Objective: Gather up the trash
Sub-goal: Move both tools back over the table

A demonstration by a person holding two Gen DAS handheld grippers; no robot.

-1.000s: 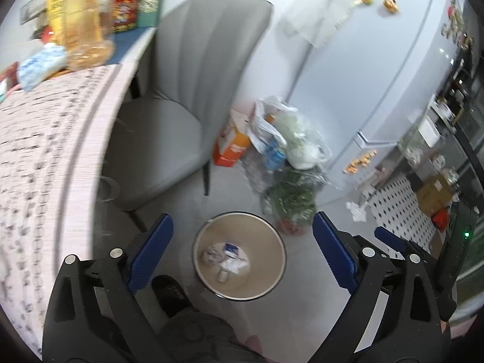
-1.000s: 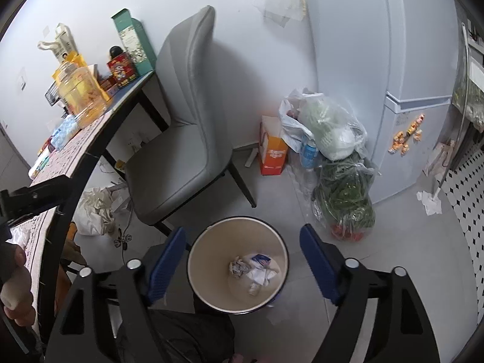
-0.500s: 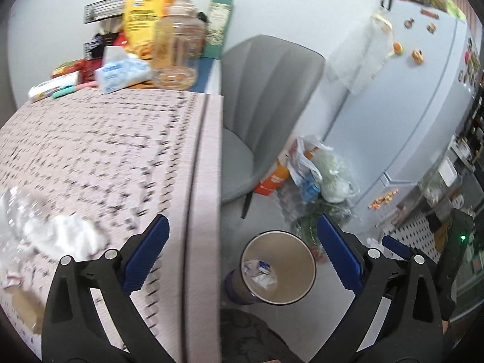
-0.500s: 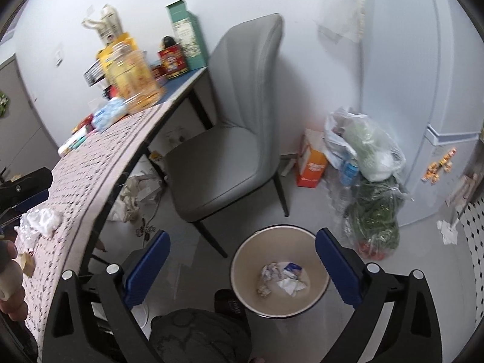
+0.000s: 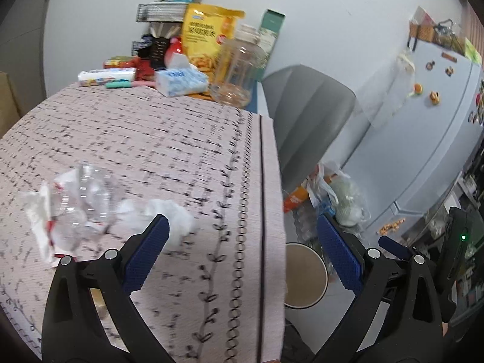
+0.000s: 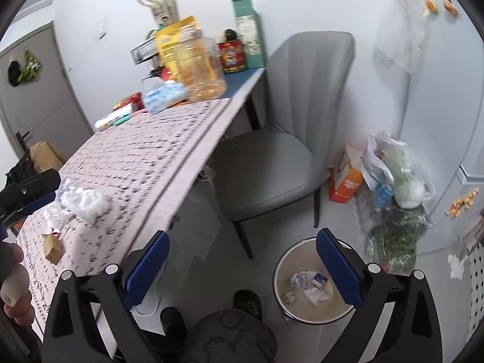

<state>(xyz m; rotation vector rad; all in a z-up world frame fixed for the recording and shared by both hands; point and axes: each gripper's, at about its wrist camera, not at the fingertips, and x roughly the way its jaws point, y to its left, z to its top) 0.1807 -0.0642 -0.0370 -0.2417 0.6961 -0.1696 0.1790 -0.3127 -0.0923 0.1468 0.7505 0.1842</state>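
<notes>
Three scraps of trash on the table, one bin on the floor, both grippers empty.

On the pink patterned tablecloth (image 5: 181, 139) lie a crumpled clear wrapper (image 5: 78, 208), a white tissue wad (image 5: 175, 214) and a small brown scrap (image 6: 53, 246); right of it stand one grey chair (image 6: 272, 163) and the trash bin (image 6: 308, 287), paper inside. The left gripper (image 5: 242, 257) gapes over the table edge, just beside the wad; the right gripper (image 6: 242, 269), jaws having just widened, hangs released, grasping nothing.

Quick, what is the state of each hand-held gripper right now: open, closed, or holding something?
Left hand-held gripper: open, holding nothing.
Right hand-held gripper: its jaws have just been opening; open wide, nothing between them.
</notes>
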